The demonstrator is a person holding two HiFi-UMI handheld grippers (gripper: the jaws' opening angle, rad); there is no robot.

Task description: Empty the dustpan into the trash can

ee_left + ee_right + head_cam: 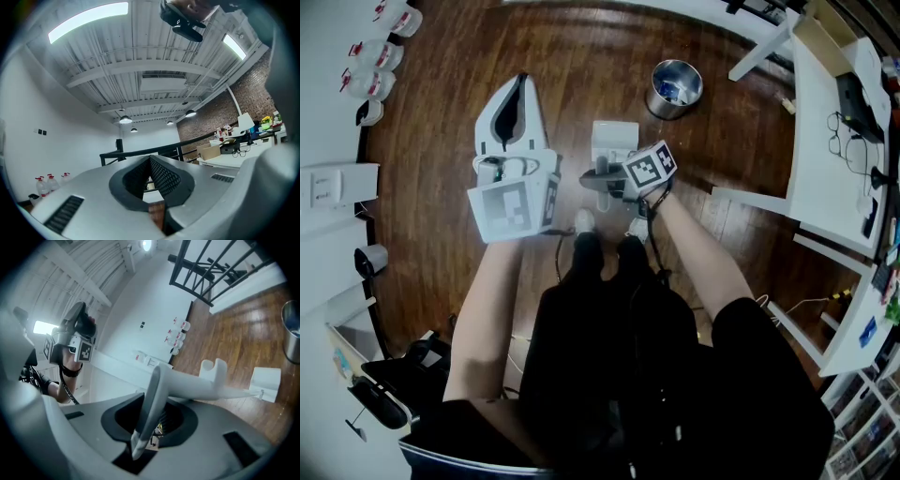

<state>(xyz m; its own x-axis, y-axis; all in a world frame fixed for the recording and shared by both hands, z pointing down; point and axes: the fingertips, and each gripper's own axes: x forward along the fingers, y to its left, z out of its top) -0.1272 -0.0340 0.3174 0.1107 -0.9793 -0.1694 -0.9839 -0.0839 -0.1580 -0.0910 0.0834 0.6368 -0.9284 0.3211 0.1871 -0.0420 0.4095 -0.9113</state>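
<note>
Wooden floor [581,56]: open ground between the person's shoes and the can.
White tables [825,178]: to the right of the can, 1 leg near it. They probably do not hinder an approach from this side.
Trash can [675,86]: metal, upright and open, with something blue inside. It is well apart from the dustpan, ahead and to the right. The next move calls for a firm grip, a level carry over its rim, then a tip.
Dustpan [211,385]: white, with its handle between the right jaws and its pan pointing away. Whether it rests on the floor cannot be told. The step in hand is judged to be taking hold, before any carry.
Right gripper [152,416]: its 2 jaws stand narrowly apart round the handle with a gap beside it, so the hold looks loose.
Left gripper [150,161]: jaws together with nothing between them, held off to the side.
White sheet [266,380]: flat on the floor just beyond the pan. It is the only thing lying towards the can.
</note>
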